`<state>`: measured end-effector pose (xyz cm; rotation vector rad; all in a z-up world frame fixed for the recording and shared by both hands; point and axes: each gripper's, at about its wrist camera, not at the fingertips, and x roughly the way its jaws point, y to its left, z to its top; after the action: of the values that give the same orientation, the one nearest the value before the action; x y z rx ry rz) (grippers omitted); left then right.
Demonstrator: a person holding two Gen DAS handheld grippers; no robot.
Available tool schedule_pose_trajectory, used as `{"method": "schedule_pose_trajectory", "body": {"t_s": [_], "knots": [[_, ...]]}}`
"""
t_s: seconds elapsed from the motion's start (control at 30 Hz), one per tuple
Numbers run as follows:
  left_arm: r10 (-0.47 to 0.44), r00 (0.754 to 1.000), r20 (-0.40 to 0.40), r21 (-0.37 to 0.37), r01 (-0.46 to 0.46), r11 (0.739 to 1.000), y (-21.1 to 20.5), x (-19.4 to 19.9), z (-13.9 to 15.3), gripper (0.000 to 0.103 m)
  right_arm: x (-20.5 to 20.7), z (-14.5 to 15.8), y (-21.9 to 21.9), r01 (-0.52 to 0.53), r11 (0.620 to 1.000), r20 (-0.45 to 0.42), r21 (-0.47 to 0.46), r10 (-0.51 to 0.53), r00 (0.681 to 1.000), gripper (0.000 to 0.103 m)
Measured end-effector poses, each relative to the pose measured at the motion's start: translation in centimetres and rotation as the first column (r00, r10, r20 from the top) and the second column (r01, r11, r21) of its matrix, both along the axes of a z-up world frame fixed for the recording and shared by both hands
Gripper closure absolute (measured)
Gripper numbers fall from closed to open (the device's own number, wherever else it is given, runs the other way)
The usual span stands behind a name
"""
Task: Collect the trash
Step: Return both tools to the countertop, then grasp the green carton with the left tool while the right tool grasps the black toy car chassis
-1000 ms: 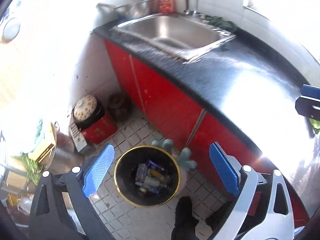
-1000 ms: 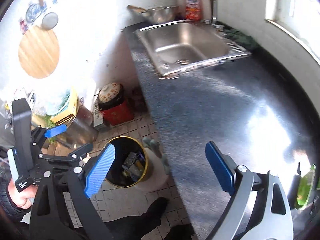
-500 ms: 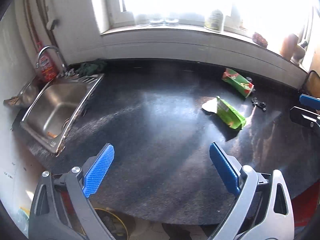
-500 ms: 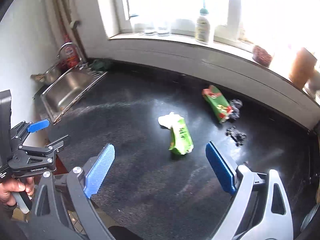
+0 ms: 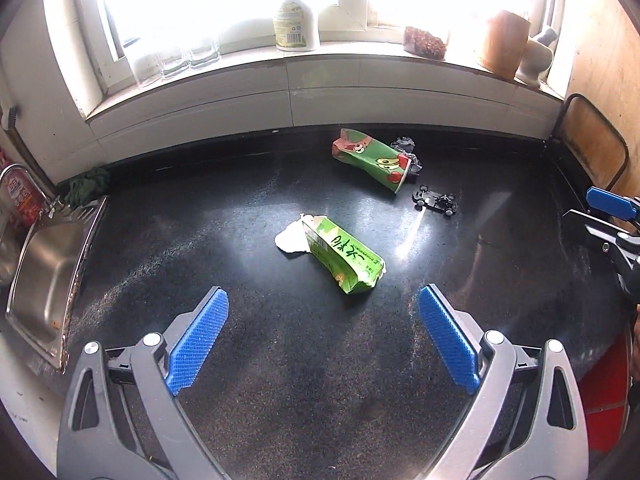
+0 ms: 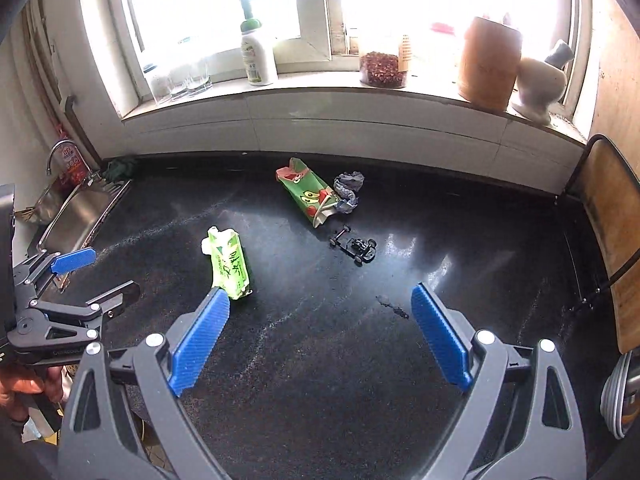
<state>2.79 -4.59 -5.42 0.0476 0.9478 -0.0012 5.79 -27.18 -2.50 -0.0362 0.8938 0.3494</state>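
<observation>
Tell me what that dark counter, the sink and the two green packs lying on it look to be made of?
Counter: probably polished stone or a look-alike; black, speckled, glossy with window glare.
Sink: stainless steel by its brushed grey sheen.
Near pack: seemingly thin printed plastic wrap; crinkled and shiny, white tissue poking out.
Far pack: likely coated paper; a printed, flattened cup shape with a pale open rim.

Green carton [image 5: 343, 255] on the bench [image 5: 200, 216] carries dark handwritten-style characters, not legible; nothing else readable.
</observation>
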Motion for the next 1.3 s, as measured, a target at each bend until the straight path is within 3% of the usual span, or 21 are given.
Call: {"method": "schedule_pose_trajectory", "body": {"t_s": [0.2,0.37,0.57,0.77,0.9,1.0,1.07,1.1,1.13,1.3], "knots": [[0.023,0.998,-0.058,0.010,-0.022,1.000,-0.4,2.5,-2.5,0.010,2.7,-2.3,0.4,-0.048,0.999,-0.032,-0.021,0.047,0.998,0.014],[0.078,0.989,-0.125,-0.010,-0.080,0.997,-0.4,5.9,-6.3,0.010,6.1,-6.6,1.3,-0.120,0.991,-0.085,-0.060,0.115,0.990,0.014],[0.191,0.955,-0.226,-0.102,-0.218,0.971,0.9,10.0,-10.9,0.010,11.1,-12.1,2.1,-0.198,0.975,-0.142,-0.100,0.182,0.973,0.014],[0.224,0.929,-0.296,-0.123,-0.269,0.955,0.7,12.6,-14.2,0.010,15.6,-16.1,3.0,-0.269,0.953,-0.190,-0.138,0.241,0.952,0.017],[0.231,0.925,-0.303,-0.156,-0.287,0.945,0.6,13.4,-15.0,0.011,17.2,-17.7,3.1,-0.307,0.939,-0.203,-0.156,0.274,0.940,0.022],[0.234,0.928,-0.291,-0.137,-0.283,0.949,0.1,14.0,-15.0,0.019,18.0,-17.5,3.1,-0.321,0.934,-0.194,-0.156,0.290,0.937,0.024],[0.226,0.934,-0.276,-0.126,-0.268,0.955,-0.3,14.5,-14.8,0.037,18.1,-17.1,3.2,-0.335,0.930,-0.175,-0.150,0.308,0.935,0.040],[0.220,0.937,-0.271,-0.130,-0.262,0.956,-0.5,14.8,-14.7,0.045,18.3,-17.0,3.2,-0.338,0.930,-0.173,-0.145,0.313,0.934,0.063],[0.215,0.938,-0.272,-0.137,-0.259,0.956,-0.5,15.1,-14.6,0.051,18.4,-17.0,3.2,-0.339,0.930,-0.181,-0.142,0.312,0.933,0.072],[0.184,0.949,-0.257,-0.143,-0.225,0.964,-0.8,15.4,-13.8,0.063,17.8,-16.8,3.1,-0.332,0.935,-0.195,-0.124,0.306,0.932,0.072]]}}
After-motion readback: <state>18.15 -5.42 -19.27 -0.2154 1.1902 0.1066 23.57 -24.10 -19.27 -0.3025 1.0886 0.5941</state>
